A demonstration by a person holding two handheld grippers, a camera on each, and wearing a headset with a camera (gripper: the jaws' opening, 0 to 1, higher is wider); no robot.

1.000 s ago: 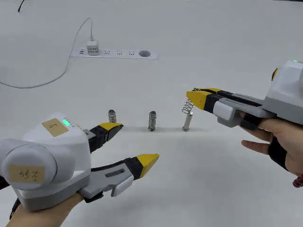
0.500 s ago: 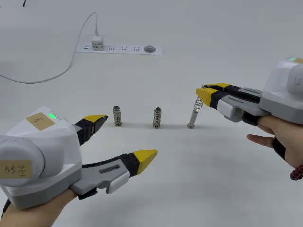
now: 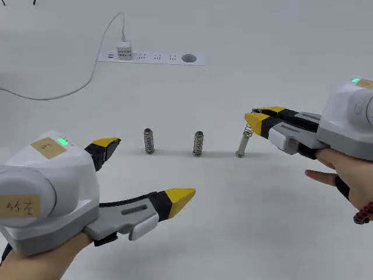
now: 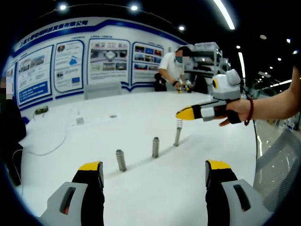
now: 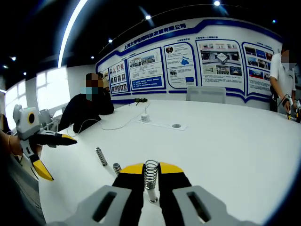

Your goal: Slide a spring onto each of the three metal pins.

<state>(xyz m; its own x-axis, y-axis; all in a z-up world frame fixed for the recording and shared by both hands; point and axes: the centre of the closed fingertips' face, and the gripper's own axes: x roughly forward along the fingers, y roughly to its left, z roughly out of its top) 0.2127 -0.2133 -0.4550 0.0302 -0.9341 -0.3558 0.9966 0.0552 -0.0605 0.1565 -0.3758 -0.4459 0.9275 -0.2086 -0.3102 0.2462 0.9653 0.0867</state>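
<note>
Two pins done: left pin point(image 3: 149, 141), middle pin point(image 3: 199, 143) wear springs. My right gripper point(image 3: 252, 119) pinches last spring point(image 3: 247, 132) atop tilted third pin point(image 3: 240, 149). Left gripper point(image 3: 145, 169) wide, idle. Next: straighten, slide down, let go.

Big white table point(image 3: 233, 35), glossy top. Power strip point(image 3: 152, 57) lies flat on it w/ a white charger point(image 3: 125, 51) plugged in, cable point(image 3: 93, 70) curving off. Back wall carries blue-trimmed info boards point(image 5: 188, 59) w/ text & pics. Grey chair point(image 5: 205, 94) at the far table edge. Dark ceiling w/ round spots point(image 4: 134, 7) & long strip lights point(image 4: 225, 14). Shelving point(image 4: 207, 54) in bg, near it a standing person in white point(image 4: 171, 66). Another person in dark point(image 5: 87, 110) sits at the table.
</note>
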